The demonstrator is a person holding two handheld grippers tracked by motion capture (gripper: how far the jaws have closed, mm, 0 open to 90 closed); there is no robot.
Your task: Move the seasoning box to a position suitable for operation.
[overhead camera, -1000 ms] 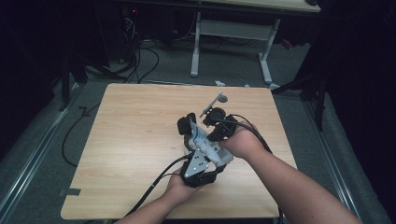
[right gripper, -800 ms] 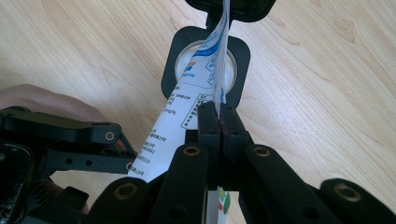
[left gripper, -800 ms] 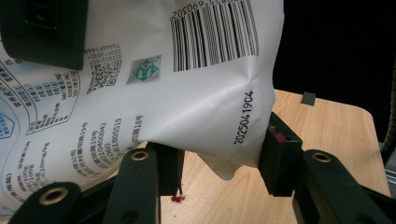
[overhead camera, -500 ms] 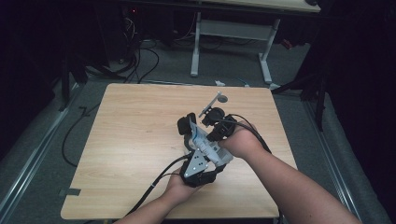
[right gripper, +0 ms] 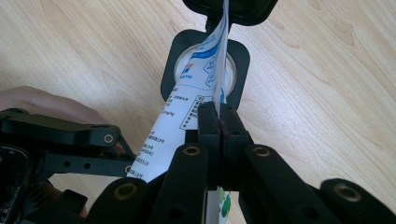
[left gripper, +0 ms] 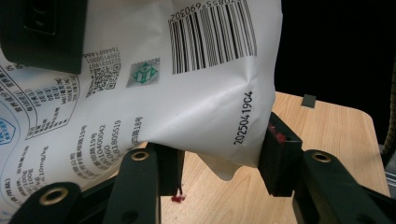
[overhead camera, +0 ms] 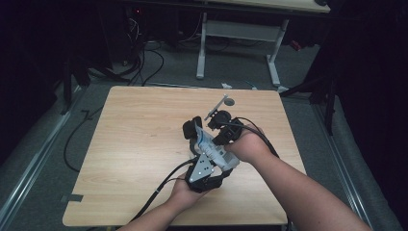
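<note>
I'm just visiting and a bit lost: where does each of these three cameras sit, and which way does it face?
High view: above the table, looking forward and down; both forearms, hands and tongs show.
Left gripper view: on the left tongs, facing the white printed pouch between its jaws.
Right gripper view: on the right tongs, looking down at the tabletop; jaws clamp the pouch edge.
All share the pouch.

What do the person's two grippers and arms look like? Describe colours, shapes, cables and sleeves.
Both the left gripper and the right gripper are black, with flat two-piece jaws joined by brass-ringed pivots. The left carries a grey three-cornered plate and trails a black cable. The forearms are bare, no sleeves.
</note>
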